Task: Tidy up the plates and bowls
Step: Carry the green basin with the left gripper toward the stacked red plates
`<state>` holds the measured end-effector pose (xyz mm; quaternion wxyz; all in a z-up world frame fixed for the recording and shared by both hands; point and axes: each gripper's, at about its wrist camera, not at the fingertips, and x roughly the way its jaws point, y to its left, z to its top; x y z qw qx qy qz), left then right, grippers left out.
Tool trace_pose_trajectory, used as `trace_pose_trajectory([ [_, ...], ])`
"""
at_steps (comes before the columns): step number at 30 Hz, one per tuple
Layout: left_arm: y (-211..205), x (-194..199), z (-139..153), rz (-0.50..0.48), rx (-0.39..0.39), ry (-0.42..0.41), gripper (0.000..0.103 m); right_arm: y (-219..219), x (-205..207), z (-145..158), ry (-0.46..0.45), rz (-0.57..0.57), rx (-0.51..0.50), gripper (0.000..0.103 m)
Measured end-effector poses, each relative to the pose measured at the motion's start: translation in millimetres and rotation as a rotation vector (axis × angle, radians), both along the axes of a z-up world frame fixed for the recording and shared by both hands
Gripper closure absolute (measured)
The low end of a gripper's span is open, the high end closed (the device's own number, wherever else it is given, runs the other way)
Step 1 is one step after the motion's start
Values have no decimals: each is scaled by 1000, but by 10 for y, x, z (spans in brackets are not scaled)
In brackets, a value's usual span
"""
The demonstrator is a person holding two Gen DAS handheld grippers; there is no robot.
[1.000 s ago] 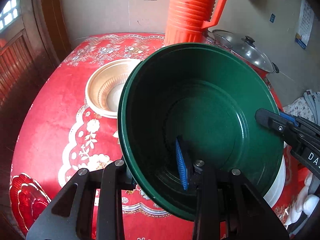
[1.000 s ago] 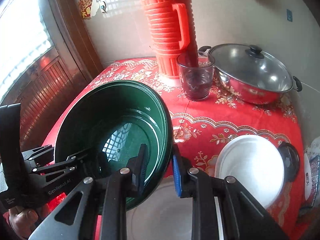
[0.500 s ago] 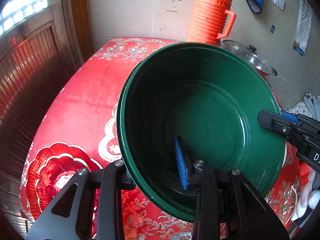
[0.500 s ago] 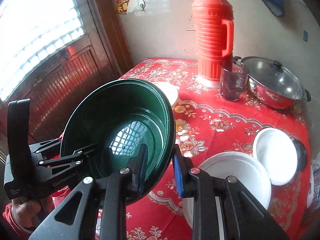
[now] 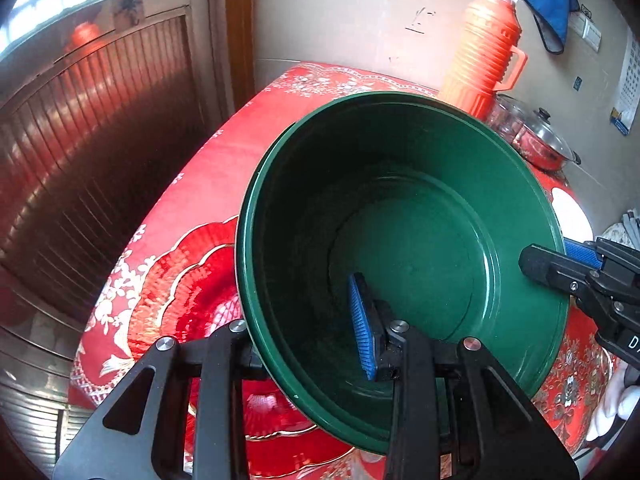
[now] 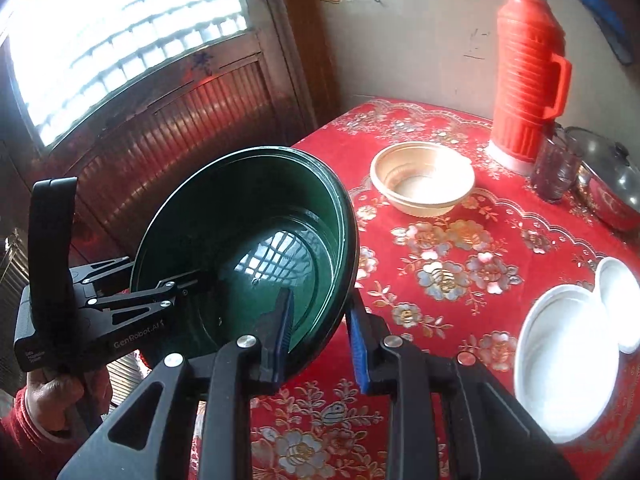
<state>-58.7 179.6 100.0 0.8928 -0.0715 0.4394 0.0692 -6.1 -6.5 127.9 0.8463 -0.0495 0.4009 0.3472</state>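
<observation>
A large dark green bowl [image 5: 420, 220] hangs tilted above the left edge of the red-clothed table [image 6: 440, 264]. My left gripper [image 5: 308, 340] is shut on its near rim, blue pad inside the bowl and the other finger hidden behind the wall. My right gripper [image 6: 320, 336] straddles the opposite rim of the green bowl [image 6: 240, 220], one finger inside and one outside. Its jaws are opening, and the pads still touch the wall. A beige bowl [image 6: 422, 184] sits further back on the cloth. Two white plates [image 6: 568, 364] overlap at the right.
An orange thermos [image 6: 524, 80], a dark glass [image 6: 556, 172] and a lidded steel pot [image 6: 608, 184] stand along the back wall. A wooden slatted panel and a window lie left of the table. A glossy red scalloped shape [image 5: 188, 280] lies under the green bowl.
Both grippers carried the green bowl away from the thermos toward the table's left edge. The beige bowl it covered now shows in the right wrist view.
</observation>
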Motion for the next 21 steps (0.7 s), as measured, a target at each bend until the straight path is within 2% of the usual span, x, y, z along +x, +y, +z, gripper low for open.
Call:
trace_pose_trajectory([
  [10,520,-316,-268,82,-32,48,72,623,-147,-235,42,114,-44,73],
  [21,677,-414,-393,123,-11,37,72,889,-158,-402,68,149,-77,70],
])
